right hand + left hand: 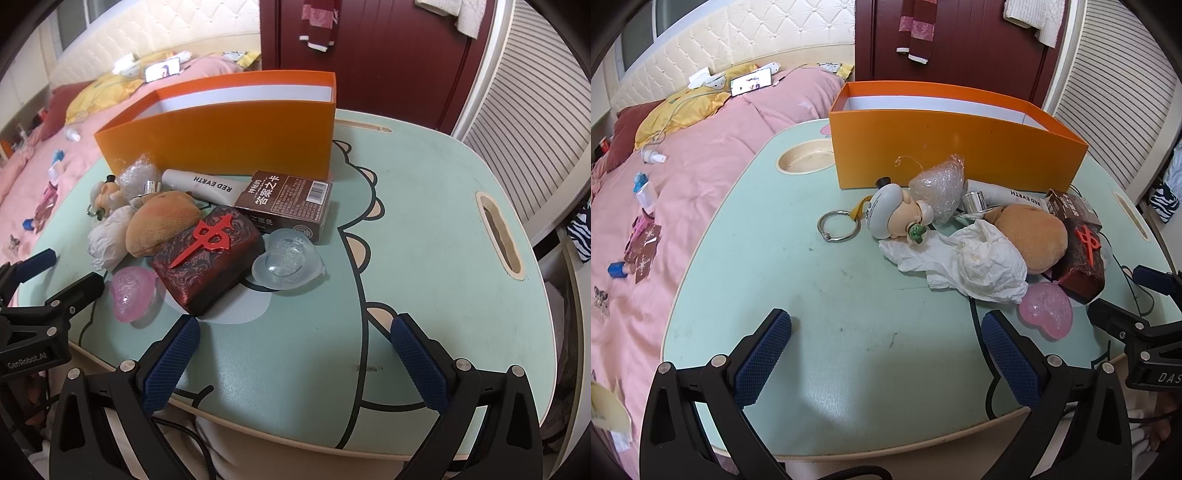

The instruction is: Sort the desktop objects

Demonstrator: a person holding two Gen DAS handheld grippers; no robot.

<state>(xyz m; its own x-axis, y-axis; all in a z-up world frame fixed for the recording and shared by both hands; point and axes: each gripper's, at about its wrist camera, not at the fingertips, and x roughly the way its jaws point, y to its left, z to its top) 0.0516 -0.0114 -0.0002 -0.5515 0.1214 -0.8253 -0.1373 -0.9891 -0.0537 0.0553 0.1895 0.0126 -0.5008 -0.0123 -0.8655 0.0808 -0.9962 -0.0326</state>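
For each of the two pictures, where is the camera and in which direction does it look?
Left wrist: on the left tool, open, facing down at the table's left side; the right tool shows.
Right wrist: on the right tool, open, facing the right side; the left tool shows.
Shared: orange box, pink heart.

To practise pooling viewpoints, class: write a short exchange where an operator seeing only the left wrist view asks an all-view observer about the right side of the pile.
Operator: Is anything hidden behind the dark red block?
Observer: Yes, a clear heart-shaped piece lies on the table beside that block.
Operator: What's on top of the brown box?
Observer: It shows a barcode and white lettering.
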